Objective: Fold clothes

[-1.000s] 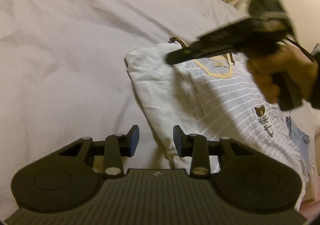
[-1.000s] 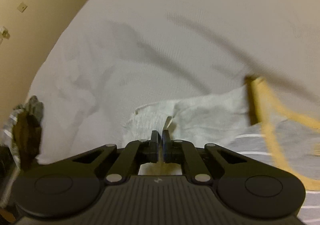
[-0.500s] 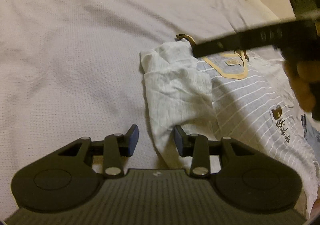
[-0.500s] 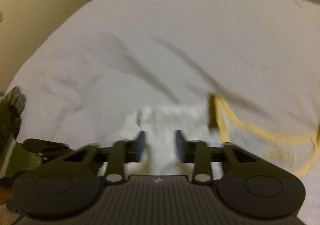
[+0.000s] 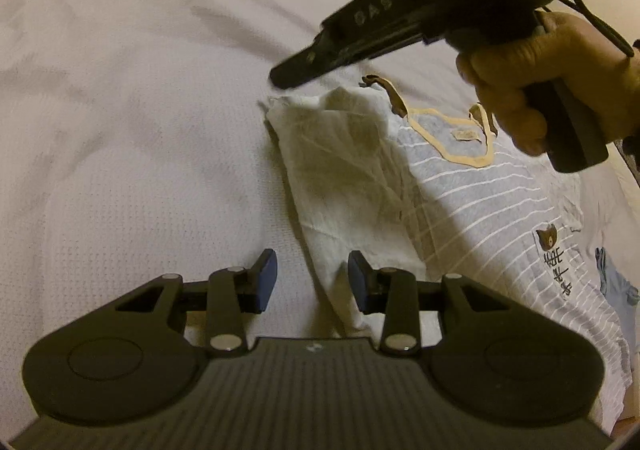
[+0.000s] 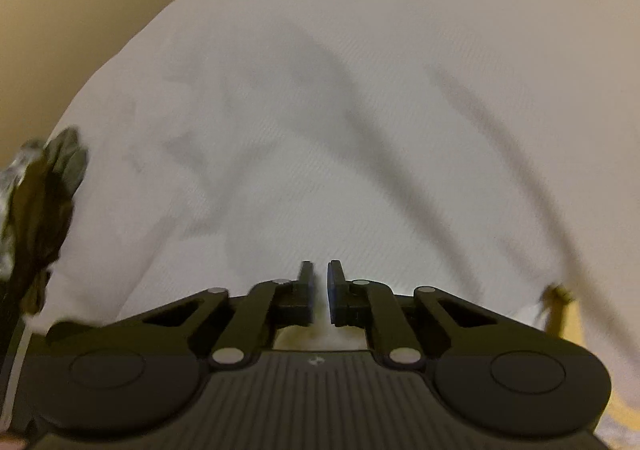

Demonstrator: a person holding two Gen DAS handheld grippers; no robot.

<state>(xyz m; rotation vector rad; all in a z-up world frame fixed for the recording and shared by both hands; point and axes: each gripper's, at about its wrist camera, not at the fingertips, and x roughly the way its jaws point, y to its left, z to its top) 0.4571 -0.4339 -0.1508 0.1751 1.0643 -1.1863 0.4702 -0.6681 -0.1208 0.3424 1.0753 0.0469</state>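
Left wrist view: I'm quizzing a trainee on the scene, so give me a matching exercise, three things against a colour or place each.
Things:
1. neckline trim
2. bear print
3. folded-over sleeve

Descriptions:
A. white, crinkled, lying along the shirt's left edge in the picture
B. yellow band near the shirt's top
C. brown, low on the right of the striped front

Pairs: 1-B, 2-C, 3-A
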